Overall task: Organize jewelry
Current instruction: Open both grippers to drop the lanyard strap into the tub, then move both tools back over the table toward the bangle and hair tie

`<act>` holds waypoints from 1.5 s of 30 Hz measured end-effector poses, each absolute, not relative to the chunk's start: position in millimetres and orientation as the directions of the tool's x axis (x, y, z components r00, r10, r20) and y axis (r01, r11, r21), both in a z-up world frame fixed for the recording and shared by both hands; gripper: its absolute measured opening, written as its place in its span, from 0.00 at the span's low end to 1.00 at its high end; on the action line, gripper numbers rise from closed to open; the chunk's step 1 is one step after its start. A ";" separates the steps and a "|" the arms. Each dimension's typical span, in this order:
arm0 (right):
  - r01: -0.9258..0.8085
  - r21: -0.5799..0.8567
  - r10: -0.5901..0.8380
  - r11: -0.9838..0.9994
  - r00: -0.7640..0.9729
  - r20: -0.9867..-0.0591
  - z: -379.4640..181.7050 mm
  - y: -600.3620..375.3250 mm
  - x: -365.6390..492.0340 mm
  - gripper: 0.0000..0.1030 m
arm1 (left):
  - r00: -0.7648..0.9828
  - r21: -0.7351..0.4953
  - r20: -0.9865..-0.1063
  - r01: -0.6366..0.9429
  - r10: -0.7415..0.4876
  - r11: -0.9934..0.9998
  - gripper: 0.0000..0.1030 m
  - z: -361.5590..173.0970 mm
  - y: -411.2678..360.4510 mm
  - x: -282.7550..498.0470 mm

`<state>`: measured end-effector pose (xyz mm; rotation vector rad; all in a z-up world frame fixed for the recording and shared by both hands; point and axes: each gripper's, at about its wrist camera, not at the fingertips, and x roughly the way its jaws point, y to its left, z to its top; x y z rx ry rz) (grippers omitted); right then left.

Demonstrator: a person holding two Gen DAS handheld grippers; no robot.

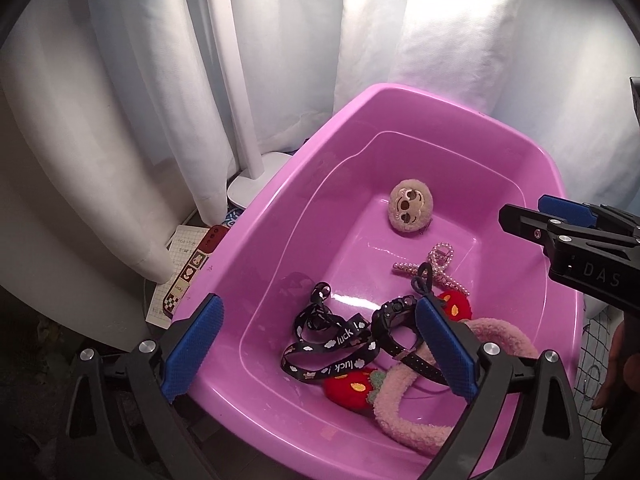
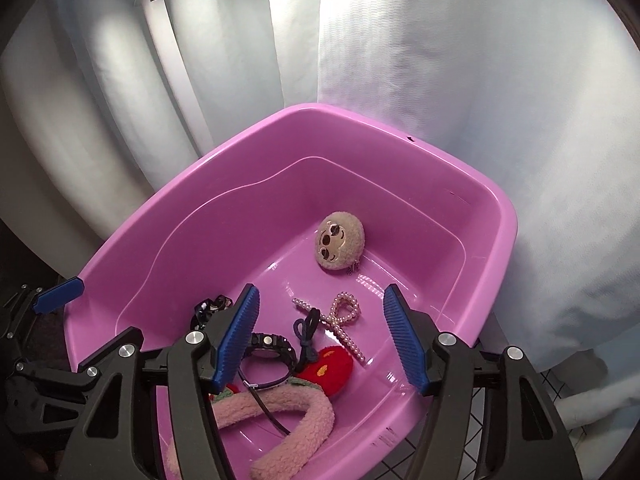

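A pink plastic tub (image 1: 400, 96) (image 2: 320, 114) holds the accessories. At its far end sits a beige plush sloth charm (image 1: 411, 206) (image 2: 340, 246). Nearer lie a pearl hair claw (image 1: 440, 264) (image 2: 344, 316), a dark hair tie (image 1: 422, 280) (image 2: 306, 330), a black watch (image 1: 390, 320) (image 2: 268, 346), a black "luck" lanyard (image 1: 332, 340) and a fuzzy pink headband (image 1: 400, 404) (image 2: 296, 420) with red strawberries (image 2: 332, 368). My left gripper (image 1: 320, 304) hangs wide open above the lanyard and watch, gripping nothing. Open too, my right gripper (image 2: 322, 292) hovers over the claw and hair tie.
White curtains hang behind the tub. A white lamp base (image 1: 252, 184) and its pole stand at the tub's far left, with a patterned notepad (image 1: 180, 276) below them. A grid-pattern cloth (image 1: 596, 360) lies at the tub's right, beside a person's hand (image 1: 624, 364).
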<state>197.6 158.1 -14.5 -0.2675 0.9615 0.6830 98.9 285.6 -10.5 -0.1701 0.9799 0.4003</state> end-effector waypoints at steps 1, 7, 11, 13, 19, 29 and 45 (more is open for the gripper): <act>-0.640 0.085 0.415 0.764 0.387 -0.823 -14.1 157.1 196.7 0.60 | 0.492 0.037 -0.833 -0.403 0.251 0.914 0.92 -9.8 285.4 98.0; -0.625 0.088 0.421 0.776 0.408 -0.810 -9.9 151.2 190.8 0.63 | 0.500 0.039 -0.827 -0.406 0.258 0.913 0.93 -3.3 283.9 92.1; -0.616 0.083 0.420 0.783 0.425 -0.802 -4.1 145.4 184.3 0.65 | 0.507 0.036 -0.822 -0.406 0.258 0.913 0.93 1.8 284.2 88.7; -0.613 0.083 0.423 0.785 0.434 -0.795 -0.5 141.6 179.3 0.67 | 0.511 0.035 -0.820 -0.405 0.258 0.914 0.93 4.1 283.9 86.6; -0.590 0.090 0.427 0.802 0.461 -0.778 9.6 126.6 166.0 0.67 | 0.527 0.033 -0.811 -0.393 0.254 0.919 0.94 10.4 279.8 80.9; -0.534 0.105 0.416 0.839 0.505 -0.757 18.7 94.5 144.4 0.68 | 0.555 0.024 -0.797 -0.362 0.236 0.932 0.94 20.2 269.7 73.2; -0.443 0.131 0.390 0.887 0.565 -0.728 26.3 21.1 109.4 0.68 | 0.608 0.037 -0.768 -0.269 0.200 0.962 0.94 42.6 216.6 67.7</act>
